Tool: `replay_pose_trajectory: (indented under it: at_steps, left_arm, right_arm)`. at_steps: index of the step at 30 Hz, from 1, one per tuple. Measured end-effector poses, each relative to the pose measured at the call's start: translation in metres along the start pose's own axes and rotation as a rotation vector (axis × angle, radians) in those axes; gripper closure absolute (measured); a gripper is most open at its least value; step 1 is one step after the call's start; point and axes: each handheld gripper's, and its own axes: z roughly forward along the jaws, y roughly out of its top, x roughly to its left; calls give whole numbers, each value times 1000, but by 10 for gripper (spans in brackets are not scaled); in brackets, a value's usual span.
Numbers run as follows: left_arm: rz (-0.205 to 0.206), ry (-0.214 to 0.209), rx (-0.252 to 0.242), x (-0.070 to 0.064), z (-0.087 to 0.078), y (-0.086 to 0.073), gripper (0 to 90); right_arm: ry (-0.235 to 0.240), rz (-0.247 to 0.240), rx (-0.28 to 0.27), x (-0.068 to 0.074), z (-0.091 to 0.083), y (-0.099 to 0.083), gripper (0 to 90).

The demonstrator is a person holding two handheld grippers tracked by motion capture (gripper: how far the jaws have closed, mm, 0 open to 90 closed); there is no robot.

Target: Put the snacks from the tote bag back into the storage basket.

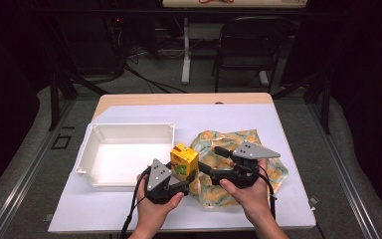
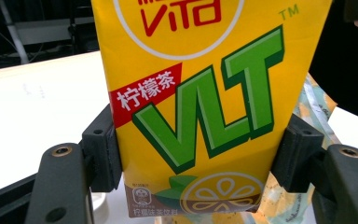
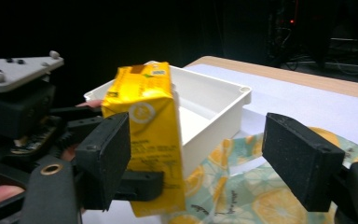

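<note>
Left gripper view: the left gripper is clamped across a yellow lemon tea carton, held upright over the lemon-print cloth; the right gripper is spread, nothing between its jaws; the carton is judged light, crushable and slick, best taken by its flat sides; the white bin lies just beside, its rim to be cleared.

A yellow drink carton reads "Vita" in red, "VLT" in green, "柠檬茶" on a red band (small print below unreadable).
</note>
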Motion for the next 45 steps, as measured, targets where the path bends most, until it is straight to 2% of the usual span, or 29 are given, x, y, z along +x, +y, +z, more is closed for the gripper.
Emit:
replay_pose_trajectory:
  at_steps: [6, 7, 12, 17, 25, 33, 38, 45]
  left_arm:
    - [1, 10, -3, 3, -3, 1, 316]
    - [-2, 13, -4, 4, -4, 1, 317]
    - [-13, 31, -11, 11, -7, 3, 317]
    - [-29, 42, -19, 15, -10, 4, 316]
    - [-27, 71, -30, 17, -13, 4, 315]
    - [-34, 90, -39, 22, -17, 5, 315]
    - [-37, 103, -43, 25, -19, 6, 315]
    - [-43, 114, -46, 28, -20, 6, 315]
  right_arm:
    - [-26, -14, 11, -3, 0, -3, 223]
    - [-47, -21, 17, -4, 1, -5, 217]
    - [-78, -17, 22, -10, 0, -8, 201]
    - [-91, -15, 4, -18, -11, -8, 200]
    - [-111, -16, 4, -27, -27, -13, 196]
    - [-124, -63, 1, -29, -41, -20, 166]
    - [-136, -76, 9, -31, -50, -28, 149]
    - [-154, -60, 18, -36, -60, -41, 142]
